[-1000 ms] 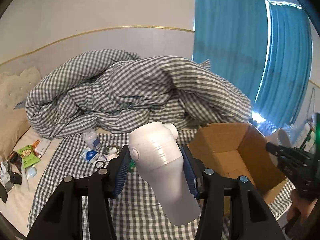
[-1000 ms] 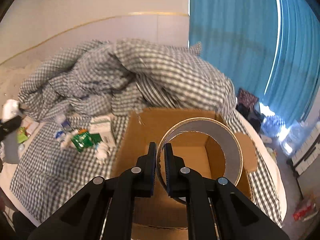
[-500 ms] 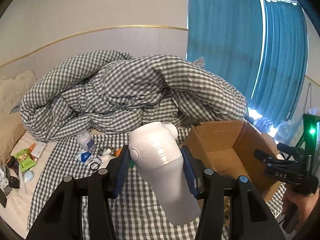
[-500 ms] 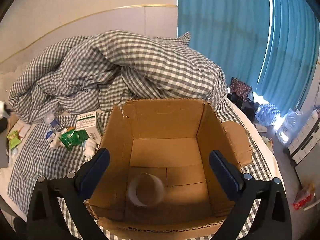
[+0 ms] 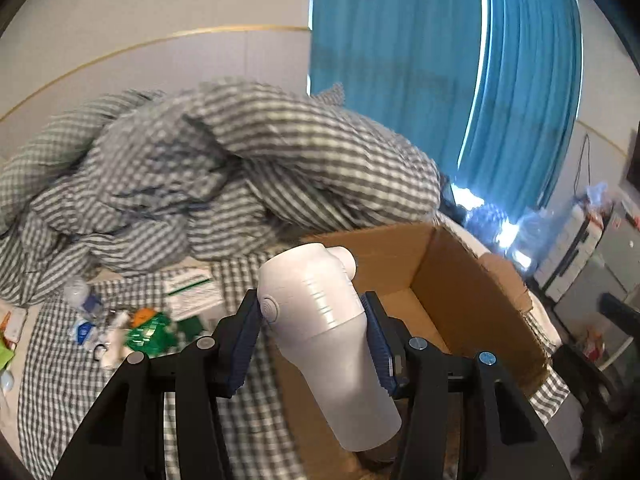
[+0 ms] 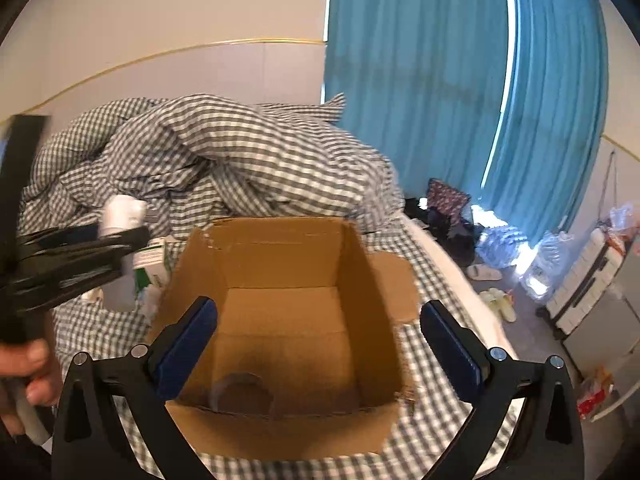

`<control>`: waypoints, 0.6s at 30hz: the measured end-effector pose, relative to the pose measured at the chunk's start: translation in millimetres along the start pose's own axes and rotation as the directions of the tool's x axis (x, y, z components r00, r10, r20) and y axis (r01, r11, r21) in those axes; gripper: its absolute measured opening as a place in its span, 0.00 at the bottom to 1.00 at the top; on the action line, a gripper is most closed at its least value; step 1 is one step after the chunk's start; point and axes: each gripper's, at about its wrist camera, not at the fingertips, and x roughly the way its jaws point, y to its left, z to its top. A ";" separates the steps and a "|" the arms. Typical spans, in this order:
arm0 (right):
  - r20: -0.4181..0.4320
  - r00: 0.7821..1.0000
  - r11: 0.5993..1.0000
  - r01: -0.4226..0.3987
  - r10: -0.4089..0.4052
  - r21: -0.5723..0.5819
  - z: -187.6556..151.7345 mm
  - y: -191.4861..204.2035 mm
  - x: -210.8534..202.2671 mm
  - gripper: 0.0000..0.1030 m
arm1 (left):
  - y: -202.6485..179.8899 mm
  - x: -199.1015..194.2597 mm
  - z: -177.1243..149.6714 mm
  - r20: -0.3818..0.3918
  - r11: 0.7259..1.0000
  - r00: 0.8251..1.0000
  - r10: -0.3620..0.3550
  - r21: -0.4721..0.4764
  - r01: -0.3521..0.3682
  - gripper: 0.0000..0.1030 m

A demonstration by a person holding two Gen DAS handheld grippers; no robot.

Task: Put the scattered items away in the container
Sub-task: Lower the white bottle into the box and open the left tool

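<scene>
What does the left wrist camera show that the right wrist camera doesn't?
Only the left wrist view shows the green packets and the left tool gripping the white bottle up close. Only the right wrist view shows the tape roll on the box floor and the empty, open right tool. Both show the cardboard box and checked duvet.

The left hand-held gripper (image 5: pixel 312 340) clamps a white bottle (image 5: pixel 324 332) (tilted) above the cardboard box (image 5: pixel 472 296).
</scene>
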 end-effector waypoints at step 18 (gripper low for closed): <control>-0.008 0.999 0.997 0.035 -0.035 0.070 -5.9 -28.9 -1.4 0.99 | -31.7 29.0 5.6 -0.033 0.987 0.988 -0.153 0.047 0.154 0.95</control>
